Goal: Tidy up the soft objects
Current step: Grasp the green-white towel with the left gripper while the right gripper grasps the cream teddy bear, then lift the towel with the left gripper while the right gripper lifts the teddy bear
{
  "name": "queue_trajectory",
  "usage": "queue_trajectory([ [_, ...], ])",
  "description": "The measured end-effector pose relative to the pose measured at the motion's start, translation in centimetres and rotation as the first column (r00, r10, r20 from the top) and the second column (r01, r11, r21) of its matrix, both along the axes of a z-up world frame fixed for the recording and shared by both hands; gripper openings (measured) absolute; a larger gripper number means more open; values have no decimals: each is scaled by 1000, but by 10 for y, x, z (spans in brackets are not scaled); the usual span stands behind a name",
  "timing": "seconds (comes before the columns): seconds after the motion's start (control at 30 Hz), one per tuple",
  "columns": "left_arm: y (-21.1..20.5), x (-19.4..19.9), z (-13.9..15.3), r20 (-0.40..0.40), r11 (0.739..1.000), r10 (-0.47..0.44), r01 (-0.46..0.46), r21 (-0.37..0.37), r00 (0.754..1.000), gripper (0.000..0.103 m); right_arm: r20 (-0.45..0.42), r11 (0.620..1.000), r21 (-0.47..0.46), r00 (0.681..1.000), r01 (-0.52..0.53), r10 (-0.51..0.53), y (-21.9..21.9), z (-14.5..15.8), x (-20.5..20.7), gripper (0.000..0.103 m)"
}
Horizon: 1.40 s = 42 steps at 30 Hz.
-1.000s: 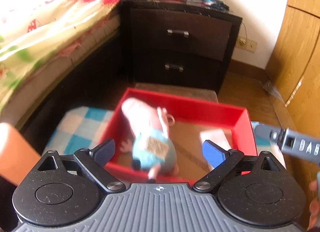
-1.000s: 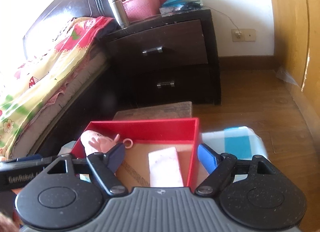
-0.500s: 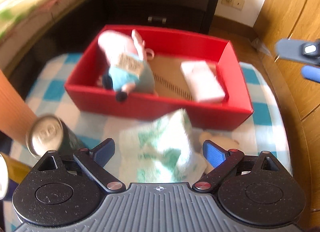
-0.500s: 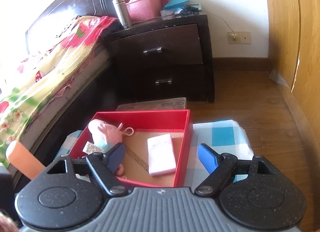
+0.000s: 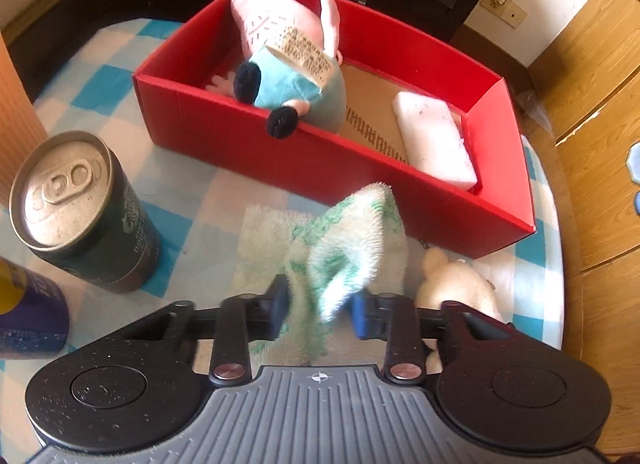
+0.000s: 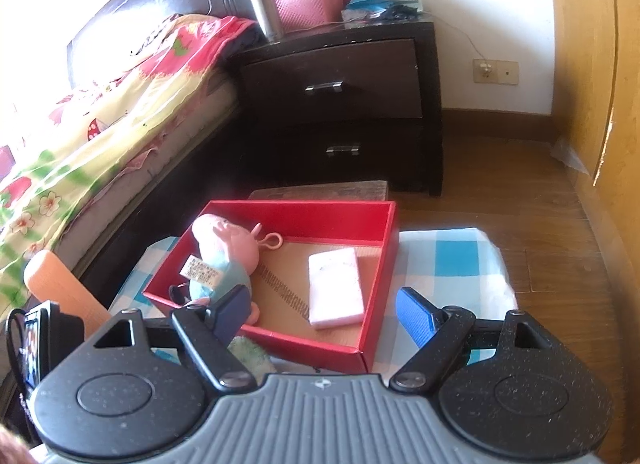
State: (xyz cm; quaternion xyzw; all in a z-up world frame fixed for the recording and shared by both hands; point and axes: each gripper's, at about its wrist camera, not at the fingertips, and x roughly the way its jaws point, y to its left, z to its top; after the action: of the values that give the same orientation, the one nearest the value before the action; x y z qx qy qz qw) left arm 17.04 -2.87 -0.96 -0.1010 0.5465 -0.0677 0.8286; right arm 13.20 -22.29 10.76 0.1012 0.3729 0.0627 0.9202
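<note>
My left gripper point(image 5: 320, 310) is shut on a green-and-white towel point(image 5: 344, 240) that lies on the checked cloth just in front of the red box point(image 5: 320, 168). In the box lie a pink pig plush in a blue shirt point(image 5: 288, 60) and a white sponge point(image 5: 434, 140). A cream plush point(image 5: 460, 284) sits right of the towel. My right gripper point(image 6: 324, 314) is open and empty, held above the box's near side; this view shows the red box point(image 6: 380, 276), the pig plush point(image 6: 224, 252) and the sponge point(image 6: 334, 286).
A dark drink can point(image 5: 80, 208) stands left of the towel, with a purple-and-yellow can point(image 5: 24, 316) nearer me. An orange cylinder point(image 6: 60, 292) stands at the left. A bed point(image 6: 80, 144), a dark nightstand point(image 6: 340, 104) and wooden cupboards point(image 6: 592, 144) surround the table.
My left gripper has dropped from over the box to the towel and closed on it. The right gripper has stayed open and pulled back slightly.
</note>
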Motion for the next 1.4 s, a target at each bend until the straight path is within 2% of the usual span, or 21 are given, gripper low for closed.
queue_trajectory([
  [0.1,1,-2,8,20,1000,-5,6,-3,1000,18,-8,1000,-5,1000,-9,9,3,-1,-1,59],
  [0.2,3,-5,14,34,1000,-12,12,-8,999,14,-28,1000,-10,999,-16,15,5,-3,-2,59],
  [0.6,18,-32,52,126,998,-9,16,-54,992,12,-122,998,-21,991,-53,50,18,-18,-16,60],
  [0.87,31,-43,65,159,997,-21,32,-65,987,12,-257,998,-12,965,-54,49,32,-60,-11,64],
  [1.13,31,-41,51,123,998,-43,48,-42,992,12,-350,999,26,936,-34,41,44,-97,-2,64],
  [1.27,26,-36,36,96,998,-58,60,-16,994,21,-368,1000,-2,929,-23,21,46,-106,1,65],
  [1.33,22,-33,29,92,998,-63,63,-1,994,35,-383,1000,4,923,-14,14,43,-112,2,66],
  [1.37,20,-31,26,88,998,-62,62,6,994,47,-393,1000,10,920,-7,11,41,-114,2,66],
  [1.4,18,-29,23,93,998,-62,61,15,994,53,-400,1000,19,916,-2,9,39,-117,3,66],
])
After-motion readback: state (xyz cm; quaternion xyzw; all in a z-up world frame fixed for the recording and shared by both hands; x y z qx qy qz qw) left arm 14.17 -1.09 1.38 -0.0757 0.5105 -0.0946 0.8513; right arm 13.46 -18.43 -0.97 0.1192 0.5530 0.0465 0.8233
